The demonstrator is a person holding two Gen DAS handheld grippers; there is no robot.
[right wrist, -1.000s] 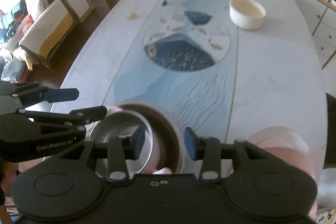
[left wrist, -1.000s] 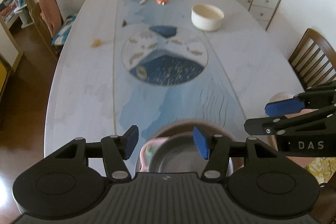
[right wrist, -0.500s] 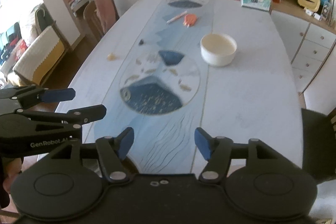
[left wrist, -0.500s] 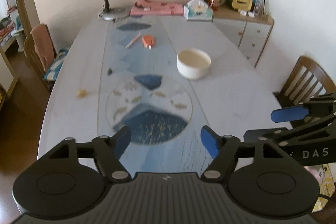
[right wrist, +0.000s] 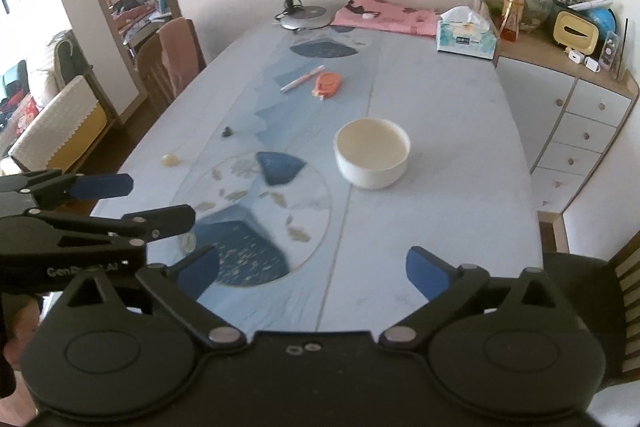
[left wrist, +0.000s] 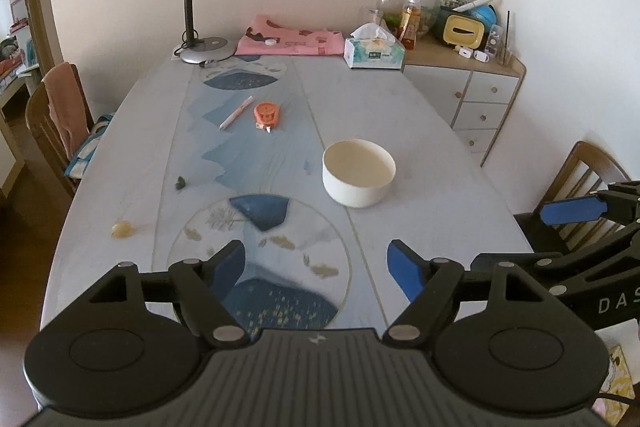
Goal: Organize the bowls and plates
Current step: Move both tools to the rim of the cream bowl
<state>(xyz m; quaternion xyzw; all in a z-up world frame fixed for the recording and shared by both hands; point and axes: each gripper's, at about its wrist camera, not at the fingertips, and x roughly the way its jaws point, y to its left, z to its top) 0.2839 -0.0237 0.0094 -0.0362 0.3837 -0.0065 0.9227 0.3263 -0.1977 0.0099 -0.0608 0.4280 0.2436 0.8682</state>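
Both grippers are pulling up and away from the near edge of the table [left wrist: 440, 131], where a second ago they were hanging over a stack of nested dishes, a metal bowl inside a brown one; that stack is no longer showing in either view. The left gripper [left wrist: 316, 267] and the right gripper [right wrist: 312, 269] are each opening their jaws, the right now standing very wide, with nothing between either pair. To an onlooker this is reading as the stack being set down and released, and the pair turning toward the next piece. That piece is the white bowl [right wrist: 373, 151], sitting upright with its mouth facing the ceiling, right of the table's painted centre strip and about midway along its length. Being round, it is offering no long axis, so its rim is giving the same purchase from any side.
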